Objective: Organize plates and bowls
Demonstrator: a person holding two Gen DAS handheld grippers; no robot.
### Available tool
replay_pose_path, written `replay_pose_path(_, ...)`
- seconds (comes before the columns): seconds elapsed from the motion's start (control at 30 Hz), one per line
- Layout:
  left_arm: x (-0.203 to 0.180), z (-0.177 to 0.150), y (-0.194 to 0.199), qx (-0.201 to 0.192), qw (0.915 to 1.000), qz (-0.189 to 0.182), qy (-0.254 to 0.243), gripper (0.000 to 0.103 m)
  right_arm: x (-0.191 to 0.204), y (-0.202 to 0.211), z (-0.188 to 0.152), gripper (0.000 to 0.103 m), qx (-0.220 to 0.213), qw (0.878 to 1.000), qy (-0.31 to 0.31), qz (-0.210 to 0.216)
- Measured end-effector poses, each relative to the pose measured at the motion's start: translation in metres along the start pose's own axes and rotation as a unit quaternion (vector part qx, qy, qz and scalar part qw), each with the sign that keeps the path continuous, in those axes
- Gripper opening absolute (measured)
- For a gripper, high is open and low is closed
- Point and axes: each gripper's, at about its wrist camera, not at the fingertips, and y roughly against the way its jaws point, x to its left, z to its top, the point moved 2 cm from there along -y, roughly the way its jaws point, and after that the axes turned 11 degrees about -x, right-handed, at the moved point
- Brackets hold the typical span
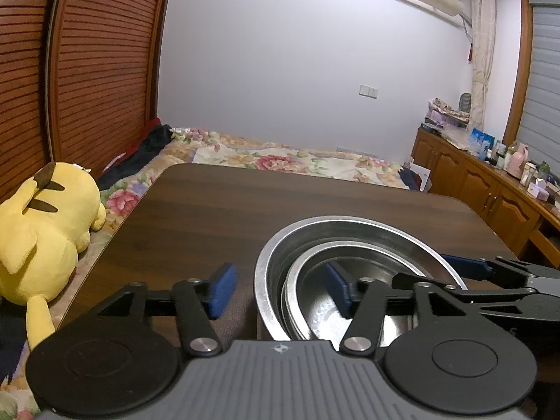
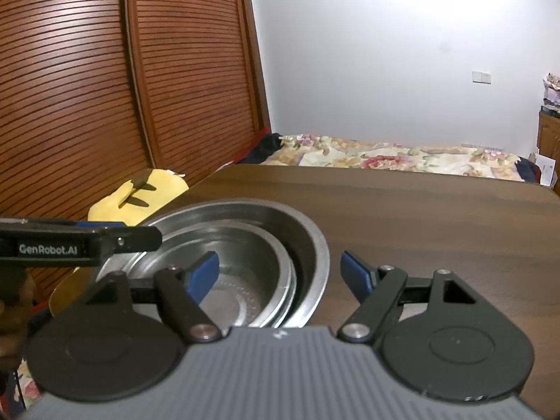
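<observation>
The near part of the outer steel bowl [image 1: 350, 234] sat hidden behind the left tongs [image 1: 280, 290] body, and the nested inner bowl [image 1: 322, 315] showed only partly. In the right wrist view, the other tongs' arm covered the bowl's left rim. The desk [image 2: 437, 217] was cut at the right edge of that view. The bottles on the sideboard [image 1: 483, 182] were too small to tell apart. The yellow plush toy [image 2: 154, 192], beyond the desk's left edge, was mostly hidden.

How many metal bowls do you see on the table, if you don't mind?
2: a large bowl on the table, and a smaller bowl nested inside it. More could be hidden underneath.
</observation>
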Motion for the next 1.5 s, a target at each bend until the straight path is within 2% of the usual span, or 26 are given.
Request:
replay_pose_path(0.23,-0.004,0.007,0.006,-0.019,0.9997,-0.002,-0.017,0.093,-0.003,0.015,0.009,0.091,-0.023,1.000,0.005,-0.014)
replay_pose_path(0.4,-0.012,0.011,0.010,-0.031,0.9990,-0.006,-0.032,0.102,-0.009,0.028,0.014,0.103,-0.043,0.999,0.007,-0.027)
replay_pose_path(0.6,-0.023,0.012,0.013,-0.029,0.9984,-0.002,-0.049,0.103,-0.015,0.043,0.016,0.103,-0.053,0.997,0.006,-0.047)
replay_pose_path(0.97,-0.044,0.008,0.024,-0.036,0.9975,0.010,-0.060,0.103,-0.028,0.075,0.015,0.103,-0.061,0.992,0.009,-0.111)
replay_pose_path(1.33,-0.063,-0.001,0.039,-0.036,0.9958,0.018,-0.082,0.103,-0.034,0.097,0.012,0.103,-0.051,0.989,0.006,-0.139)
replay_pose_path(1.5,-0.069,-0.008,0.046,-0.034,0.9954,0.015,-0.089,0.103,-0.035,0.101,0.010,0.103,-0.045,0.989,-0.004,-0.138)
